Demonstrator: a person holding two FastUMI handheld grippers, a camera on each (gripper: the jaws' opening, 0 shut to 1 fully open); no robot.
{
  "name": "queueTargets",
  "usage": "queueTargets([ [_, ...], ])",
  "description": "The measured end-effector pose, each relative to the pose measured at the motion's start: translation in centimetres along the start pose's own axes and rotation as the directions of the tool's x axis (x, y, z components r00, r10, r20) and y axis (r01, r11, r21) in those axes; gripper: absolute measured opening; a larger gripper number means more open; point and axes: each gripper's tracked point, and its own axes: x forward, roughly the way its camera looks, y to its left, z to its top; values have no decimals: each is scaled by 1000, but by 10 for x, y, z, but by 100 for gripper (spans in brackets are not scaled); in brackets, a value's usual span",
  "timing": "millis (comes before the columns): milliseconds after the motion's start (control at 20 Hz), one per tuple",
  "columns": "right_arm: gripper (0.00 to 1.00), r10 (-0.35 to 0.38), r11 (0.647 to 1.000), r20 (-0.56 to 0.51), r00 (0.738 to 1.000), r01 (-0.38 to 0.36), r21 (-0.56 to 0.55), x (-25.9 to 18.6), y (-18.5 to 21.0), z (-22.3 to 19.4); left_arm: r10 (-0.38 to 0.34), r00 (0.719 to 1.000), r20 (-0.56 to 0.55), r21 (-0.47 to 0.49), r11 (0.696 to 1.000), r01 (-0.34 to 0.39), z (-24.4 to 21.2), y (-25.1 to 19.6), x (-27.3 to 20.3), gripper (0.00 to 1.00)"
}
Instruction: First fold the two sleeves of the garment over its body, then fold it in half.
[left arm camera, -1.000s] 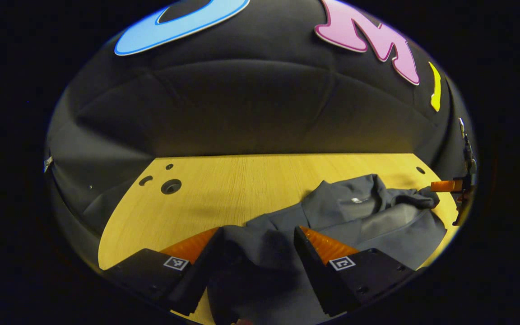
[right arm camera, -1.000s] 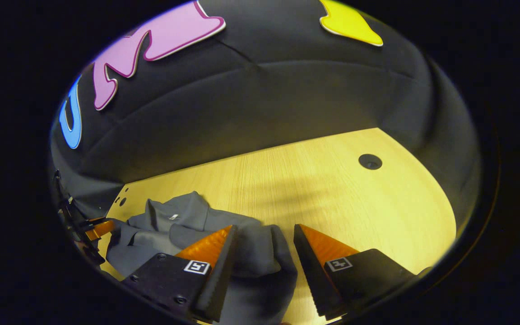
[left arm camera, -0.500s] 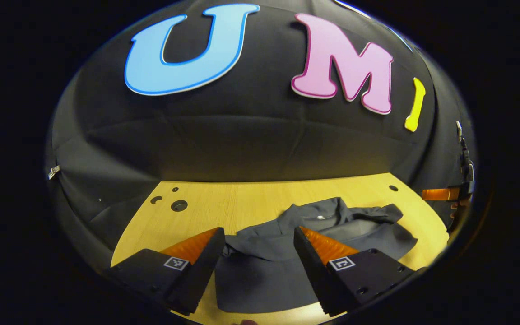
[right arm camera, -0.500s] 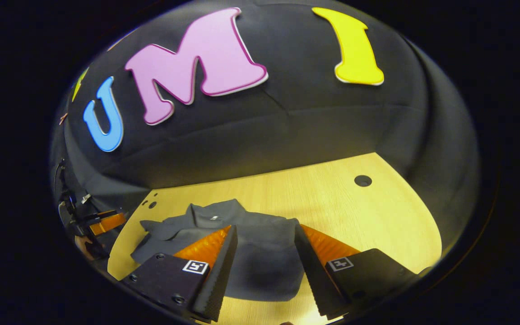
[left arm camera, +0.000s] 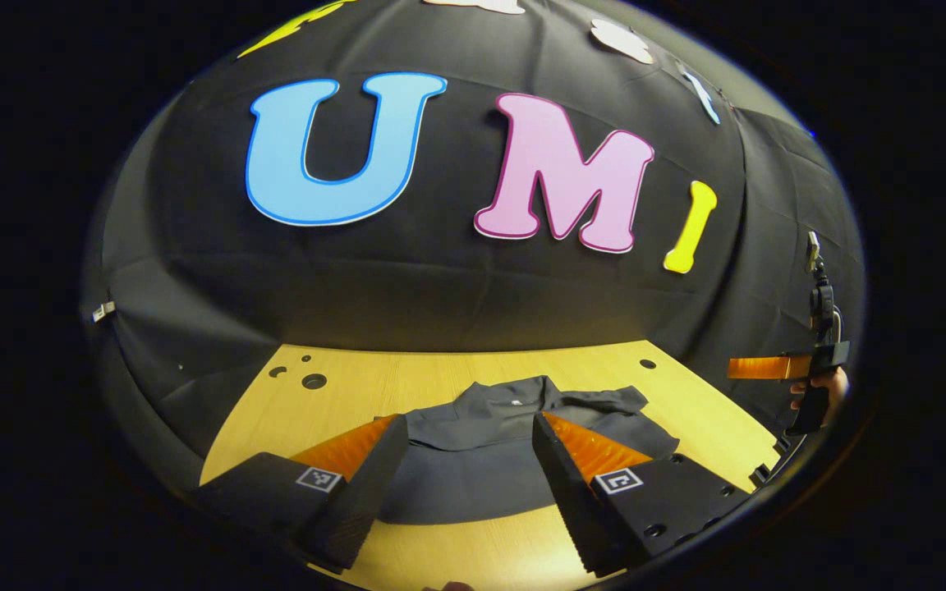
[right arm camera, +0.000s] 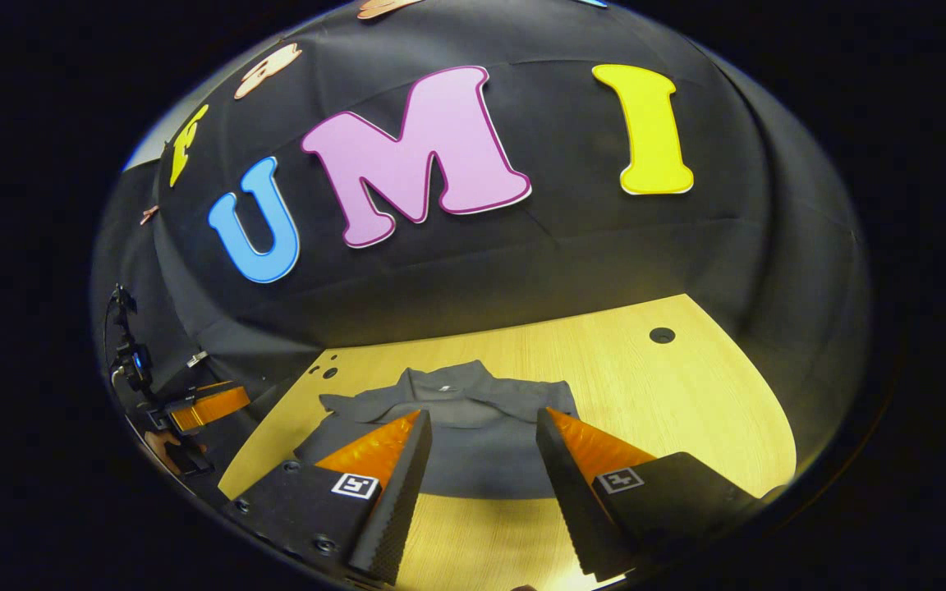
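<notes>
A dark grey garment (left arm camera: 473, 484) lies folded in a compact bundle on the wooden table (left arm camera: 342, 398), collar toward the far wall. In the left gripper view my left gripper (left arm camera: 468, 419) hovers open above and in front of it, holding nothing. The right gripper (left arm camera: 737, 367) shows at the far right, raised off the table, with a hand (left arm camera: 819, 386) on its handle. In the right gripper view the garment (right arm camera: 477, 464) sits between and beyond the fingers of my right gripper (right arm camera: 482, 414), which is open and apart from the cloth. The left gripper (right arm camera: 236, 399) hangs at the far left.
The table (right arm camera: 686, 394) ends at the black cloth wall behind. Round holes sit in its far corners: a cluster at the back left (left arm camera: 314, 381) and one at the back right (right arm camera: 662, 335). Bare wood lies on both sides of the garment.
Both grippers pulled back and upward away from the garment, which now looks smaller and lies flat and neater on the table. Neither gripper touches the cloth any longer.
</notes>
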Motion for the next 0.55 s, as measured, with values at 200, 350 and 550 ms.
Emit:
queueTargets([
  [200,81,19,1000,-1,1000,-19,-19,-27,15,-11,-21,1000,0,9,1000,21,-5,-16,-31,96],
  [350,81,27,998,-18,999,-28,-51,-37,19,-21,-18,1000,-20,-4,1000,18,-17,-23,-44,96],
  [550,81,64,997,-25,998,-65,-30,-39,25,-28,-17,998,-52,-51,999,14,-31,-33,-51,96],
])
